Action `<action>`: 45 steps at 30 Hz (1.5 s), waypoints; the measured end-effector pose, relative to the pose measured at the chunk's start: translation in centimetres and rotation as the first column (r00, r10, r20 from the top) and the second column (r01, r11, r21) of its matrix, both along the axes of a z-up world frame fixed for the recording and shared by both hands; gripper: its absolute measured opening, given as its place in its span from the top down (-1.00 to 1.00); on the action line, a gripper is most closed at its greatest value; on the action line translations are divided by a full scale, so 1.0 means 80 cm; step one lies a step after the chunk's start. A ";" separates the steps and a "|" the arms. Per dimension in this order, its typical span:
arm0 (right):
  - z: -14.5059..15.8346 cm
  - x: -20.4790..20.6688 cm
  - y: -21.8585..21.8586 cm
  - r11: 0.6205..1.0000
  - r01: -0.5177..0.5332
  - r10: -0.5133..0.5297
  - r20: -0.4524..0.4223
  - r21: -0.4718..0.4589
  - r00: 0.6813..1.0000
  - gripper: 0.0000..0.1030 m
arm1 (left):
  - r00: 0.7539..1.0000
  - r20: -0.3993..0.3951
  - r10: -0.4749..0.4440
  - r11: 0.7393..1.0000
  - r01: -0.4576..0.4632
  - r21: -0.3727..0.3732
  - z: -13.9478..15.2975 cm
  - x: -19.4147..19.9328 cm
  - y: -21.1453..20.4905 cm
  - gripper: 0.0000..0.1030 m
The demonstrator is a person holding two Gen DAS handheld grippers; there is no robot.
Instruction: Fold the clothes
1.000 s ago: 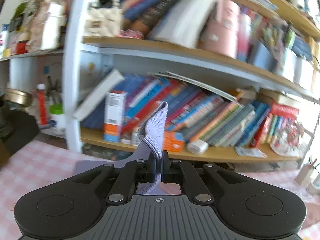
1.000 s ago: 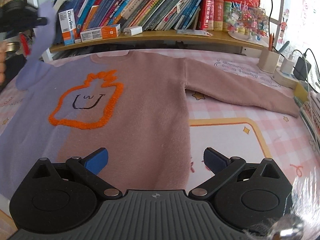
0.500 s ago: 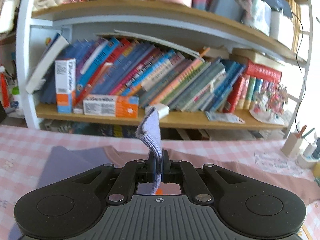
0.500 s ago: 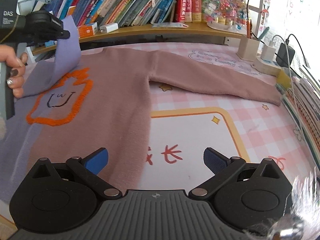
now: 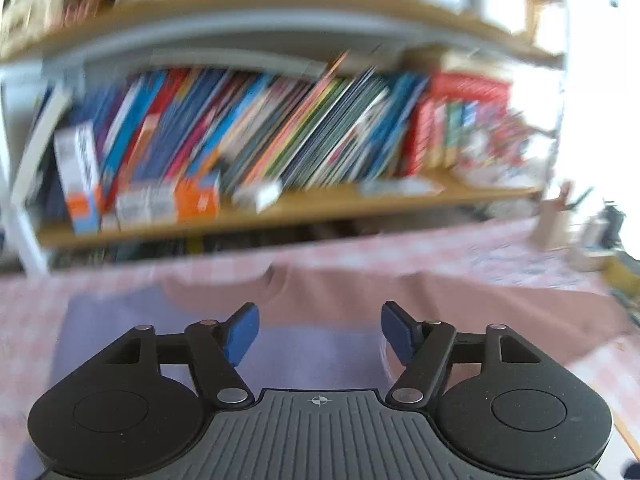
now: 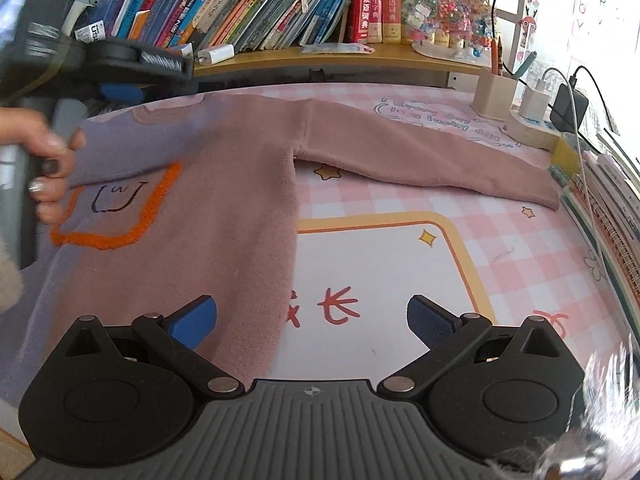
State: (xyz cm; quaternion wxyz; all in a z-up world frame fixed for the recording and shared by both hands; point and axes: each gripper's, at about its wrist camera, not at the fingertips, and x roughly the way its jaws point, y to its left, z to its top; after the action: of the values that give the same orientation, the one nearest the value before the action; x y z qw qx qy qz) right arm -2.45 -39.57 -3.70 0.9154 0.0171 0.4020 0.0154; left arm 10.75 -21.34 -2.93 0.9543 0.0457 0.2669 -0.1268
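A pink and lilac sweater (image 6: 224, 184) with an orange outlined face lies flat on the table. Its lilac left sleeve (image 6: 132, 140) is folded across the chest. Its pink right sleeve (image 6: 432, 160) stretches out to the right. My left gripper (image 5: 318, 330) is open and empty just above the folded lilac sleeve (image 5: 312, 352); it also shows at the upper left of the right wrist view (image 6: 120, 92). My right gripper (image 6: 312, 320) is open and empty over the sweater's lower right hem edge.
A pink checked table mat (image 6: 400, 264) with a yellow-framed white panel lies under the sweater. A bookshelf (image 6: 280, 12) runs along the far edge. A pen holder (image 6: 494, 94), chargers with cables (image 6: 560, 108) and stacked notebooks (image 6: 608, 208) stand at the right.
My left gripper carried the lilac sleeve rightwards across the chest, lowered it and opened, letting it go. My right gripper shifted right along the hem and stayed open.
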 end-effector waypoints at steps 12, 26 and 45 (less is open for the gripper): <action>-0.004 0.010 0.016 0.999 -0.032 0.033 -0.012 0.037 0.999 -0.99 | 0.923 -0.071 0.379 0.916 -0.363 0.169 -0.003 -0.135 0.139 -0.43; -0.008 -0.004 0.030 1.000 -0.003 0.004 -0.054 0.012 0.999 -0.70 | 0.848 -0.238 0.474 0.880 -0.460 0.116 -0.039 -0.157 0.226 -0.43; -0.007 -0.014 0.045 0.995 0.018 -0.008 -0.103 0.095 0.995 0.71 | 0.873 -0.278 0.402 0.903 -0.428 -0.040 -0.043 -0.162 0.255 0.91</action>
State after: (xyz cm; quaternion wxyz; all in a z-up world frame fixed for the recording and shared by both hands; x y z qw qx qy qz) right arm -3.59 -35.96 -4.29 0.8918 0.0646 0.4469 0.0278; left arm -2.23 -0.97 -6.40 0.9162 -0.0776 0.3880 0.0628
